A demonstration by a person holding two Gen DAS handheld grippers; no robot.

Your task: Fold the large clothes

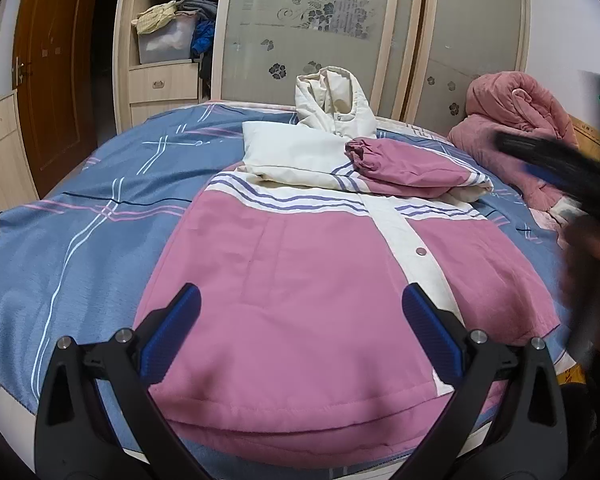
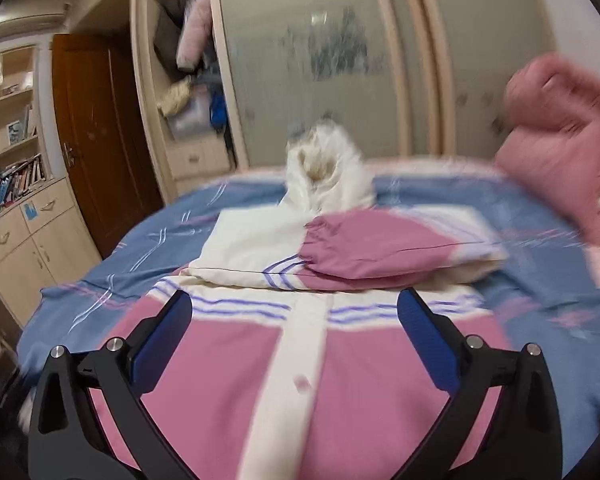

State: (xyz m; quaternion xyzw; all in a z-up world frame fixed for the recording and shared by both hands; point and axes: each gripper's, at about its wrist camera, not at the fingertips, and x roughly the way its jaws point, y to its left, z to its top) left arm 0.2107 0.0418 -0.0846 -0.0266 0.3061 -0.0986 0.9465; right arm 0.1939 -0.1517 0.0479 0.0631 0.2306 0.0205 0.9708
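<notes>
A pink and white padded jacket (image 1: 300, 264) lies front up on the blue bed (image 1: 80, 208), hem toward me, with both sleeves folded across its chest. The pink sleeve (image 1: 400, 164) rests on top and the white hood (image 1: 332, 96) stands up at the far end. My left gripper (image 1: 300, 304) hovers open over the jacket's lower part with nothing between its fingers. The right gripper (image 2: 294, 312) is open above the jacket's (image 2: 260, 360) white button strip, holding nothing. In the left wrist view the right gripper (image 1: 560, 168) appears as a dark blur at the right edge.
A crumpled pink garment (image 1: 516, 120) sits on the bed's far right corner. Behind the bed stand sliding wardrobe doors (image 1: 320, 20) and an open shelf full of clothes (image 1: 172, 20). A brown door (image 2: 96, 120) and bookshelves (image 2: 12, 140) are at the left.
</notes>
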